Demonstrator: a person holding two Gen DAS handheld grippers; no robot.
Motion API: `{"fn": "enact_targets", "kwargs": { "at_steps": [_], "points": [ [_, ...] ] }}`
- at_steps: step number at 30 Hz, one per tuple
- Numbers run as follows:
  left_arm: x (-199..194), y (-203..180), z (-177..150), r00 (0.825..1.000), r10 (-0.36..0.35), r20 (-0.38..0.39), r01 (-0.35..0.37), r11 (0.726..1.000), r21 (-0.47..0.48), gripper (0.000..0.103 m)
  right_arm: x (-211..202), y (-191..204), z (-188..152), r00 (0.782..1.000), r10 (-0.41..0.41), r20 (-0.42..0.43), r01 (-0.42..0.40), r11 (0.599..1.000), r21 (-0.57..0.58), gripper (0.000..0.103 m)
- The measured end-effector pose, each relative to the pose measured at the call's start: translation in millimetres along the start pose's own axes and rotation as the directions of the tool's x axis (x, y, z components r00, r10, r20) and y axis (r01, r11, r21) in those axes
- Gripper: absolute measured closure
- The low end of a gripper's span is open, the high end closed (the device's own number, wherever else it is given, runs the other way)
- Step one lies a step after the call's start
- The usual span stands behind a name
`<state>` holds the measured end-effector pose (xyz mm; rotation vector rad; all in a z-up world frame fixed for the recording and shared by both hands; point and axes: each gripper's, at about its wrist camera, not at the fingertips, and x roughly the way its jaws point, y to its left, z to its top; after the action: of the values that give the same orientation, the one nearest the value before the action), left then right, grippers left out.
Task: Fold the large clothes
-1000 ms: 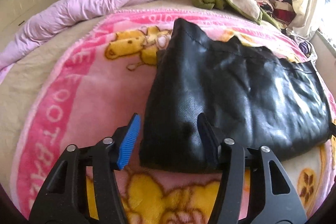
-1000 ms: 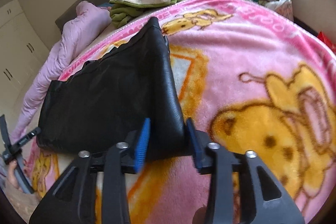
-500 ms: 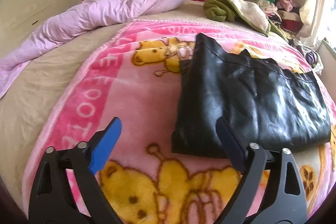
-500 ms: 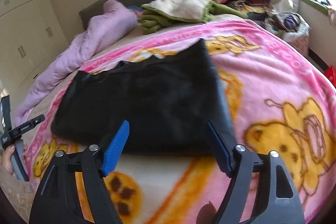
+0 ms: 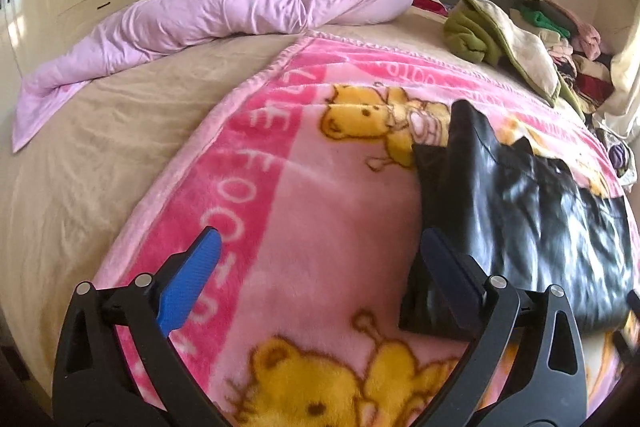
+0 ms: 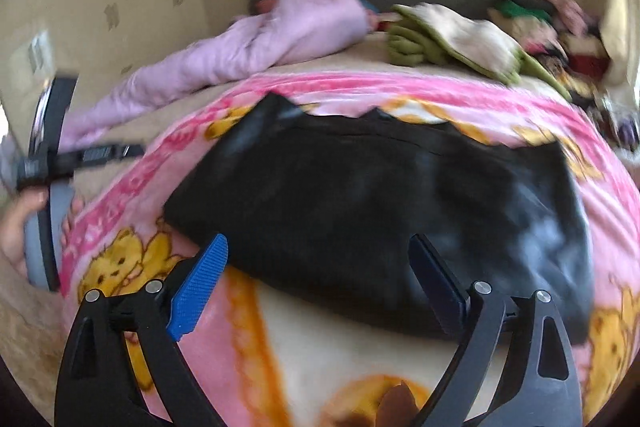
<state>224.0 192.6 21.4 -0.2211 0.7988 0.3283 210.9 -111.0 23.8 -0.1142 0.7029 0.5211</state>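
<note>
Black leather-look garment (image 6: 380,211), center frame: prob heavy, slick, semi-stiff; grab thick folded edge. Left gripper (image 5: 320,259) & right gripper (image 6: 320,259) both spread wide, empty.

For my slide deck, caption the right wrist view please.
Open right gripper above a folded black garment on a pink blanket.

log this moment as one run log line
step: fold laid | black leather garment: folded, flat on pink blanket | left gripper: open, empty | right gripper: open, empty
</note>
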Motion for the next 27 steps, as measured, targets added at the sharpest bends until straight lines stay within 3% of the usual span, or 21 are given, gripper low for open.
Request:
{"fn": "enact_targets", "kwargs": {
  "at_steps": [5,9,17,19,20,21,23,25,27],
  "points": [
    [11,-15,19,1.000,-0.013,-0.016,0.014,0.998,0.054,0.009,41,67,0,0.999,0.005,-0.047,-0.015,0.979,-0.205,0.007],
    [25,-29,30,0.998,-0.047,-0.035,0.050,0.995,0.086,0.009,77,108,-11,0.994,-0.083,-0.065,0.053,0.925,-0.377,0.006],
    [51,-42,45,0.993,-0.088,-0.084,0.096,0.991,0.097,0.009,135,127,-18,0.959,-0.280,-0.038,0.214,0.809,-0.548,0.005],
    [55,-41,46,0.988,-0.119,-0.100,0.127,0.989,0.079,0.009,139,124,-13,0.958,-0.286,-0.031,0.225,0.814,-0.536,0.008],
    [56,-40,45,0.984,-0.139,-0.110,0.147,0.987,0.063,0.009,139,123,-12,0.960,-0.278,-0.026,0.223,0.820,-0.528,0.024],
    [56,-39,45,0.980,-0.162,-0.119,0.168,0.985,0.044,0.009,135,122,-10,0.968,-0.252,-0.016,0.207,0.830,-0.519,0.033],
    [55,-38,42,0.971,-0.200,-0.132,0.205,0.979,0.024,0.009,123,125,-11,0.975,-0.221,0.027,0.204,0.838,-0.505,0.066],
    [53,-40,39,0.958,-0.245,-0.149,0.249,0.968,0.008,0.009,107,129,-14,0.975,-0.211,0.070,0.217,0.836,-0.504,0.077],
    [48,-43,33,0.928,-0.326,-0.181,0.328,0.944,-0.022,0.009,90,123,-15,0.984,-0.169,0.061,0.178,0.875,-0.450,0.080]
  ]
}}
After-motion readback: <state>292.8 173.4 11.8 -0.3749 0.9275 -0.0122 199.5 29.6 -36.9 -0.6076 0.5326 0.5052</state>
